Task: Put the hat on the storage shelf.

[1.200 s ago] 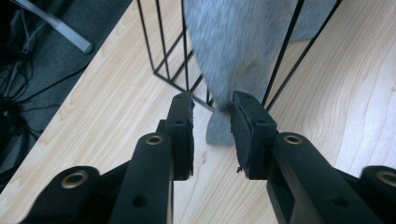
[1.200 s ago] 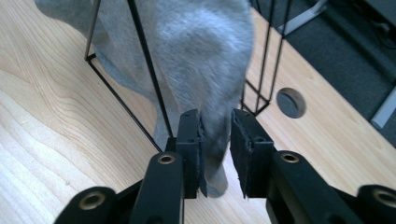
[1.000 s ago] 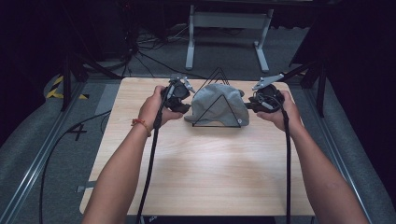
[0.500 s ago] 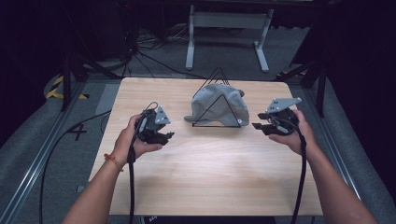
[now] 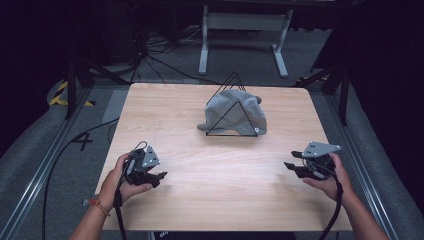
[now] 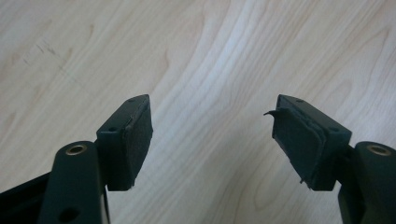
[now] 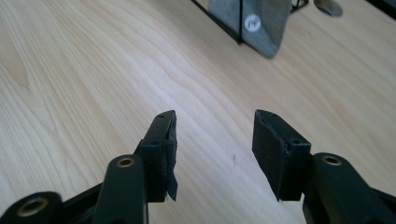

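Both the left gripper (image 5: 159,176) and right gripper (image 5: 291,166), jaws just opening and empty, sit near the table's (image 5: 220,170) near corners, well apart from the grey cap (image 5: 235,116) on its wire stand (image 5: 235,79).

Black claws (image 5: 161,176), seemingly orange wristband (image 5: 99,205)

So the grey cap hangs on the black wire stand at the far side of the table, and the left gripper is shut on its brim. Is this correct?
Not quite. The left gripper holds nothing: its jaws are open over bare wood, as the left gripper view shows, and have just been opening. The grey cap does hang on the black wire stand at the far side of the table.
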Available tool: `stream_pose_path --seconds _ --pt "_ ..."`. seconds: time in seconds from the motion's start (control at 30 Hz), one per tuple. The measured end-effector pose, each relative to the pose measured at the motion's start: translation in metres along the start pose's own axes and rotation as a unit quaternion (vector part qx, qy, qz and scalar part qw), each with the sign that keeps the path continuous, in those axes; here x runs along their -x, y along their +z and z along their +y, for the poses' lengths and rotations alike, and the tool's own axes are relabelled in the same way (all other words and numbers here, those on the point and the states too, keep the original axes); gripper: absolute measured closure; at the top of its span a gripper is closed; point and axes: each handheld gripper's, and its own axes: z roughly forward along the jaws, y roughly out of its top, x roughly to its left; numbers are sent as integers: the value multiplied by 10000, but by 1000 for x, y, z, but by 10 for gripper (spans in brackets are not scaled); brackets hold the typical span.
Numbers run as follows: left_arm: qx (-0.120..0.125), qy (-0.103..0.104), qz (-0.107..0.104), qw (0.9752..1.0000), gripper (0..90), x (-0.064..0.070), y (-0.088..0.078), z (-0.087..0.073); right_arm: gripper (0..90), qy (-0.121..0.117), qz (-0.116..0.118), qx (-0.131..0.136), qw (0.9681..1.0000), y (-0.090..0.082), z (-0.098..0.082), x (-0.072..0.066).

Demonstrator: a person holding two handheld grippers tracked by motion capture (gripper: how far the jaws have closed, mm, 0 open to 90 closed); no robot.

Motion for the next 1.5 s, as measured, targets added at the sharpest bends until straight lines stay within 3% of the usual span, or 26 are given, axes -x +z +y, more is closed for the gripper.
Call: stream_pose_path --seconds 0.1,0.17,0.27,0.3,0.33,0.47,0.63,0.77,0.87,0.93,1.5 --pt "36 -73 -46 10000 286 1 3 -12 485 201 -27 5 9998 -2 -21 2" --pt "111 -204 -171 9996 281 0 7 -21 459 295 -189 -85 9994 -4 -37 4" --pt "94 -294 -254 9992 271 -1 10 -31 426 572 -159 -115 9982 -5 -54 8" --pt "94 -294 -254 9992 267 -1 10 -31 426 572 -159 -115 9982 -5 -54 8" --pt "103 -336 -294 9989 265 -2 11 -35 416 752 -203 -85 9969 -6 -65 9" --pt "154 -540 -404 9976 250 -5 13 -46 391 864 -203 -85 9960 -6 -76 9" --pt "415 -951 -598 9928 223 -7 13 -59 348 1108 -154 -4 9937 -5 -90 10" --pt "601 -1051 -601 9908 215 -6 14 -65 324 1224 -176 8 9923 -4 -95 10" --pt "594 -973 -496 9922 196 -7 13 -66 265 1416 -195 133 9896 -2 -100 11" --pt "607 -1068 -529 9910 196 -6 14 -66 247 1485 -235 136 9885 -2 -100 11" --pt "569 -1174 -466 9904 167 -5 14 -66 230 1504 -284 102 9882 -2 -100 12"
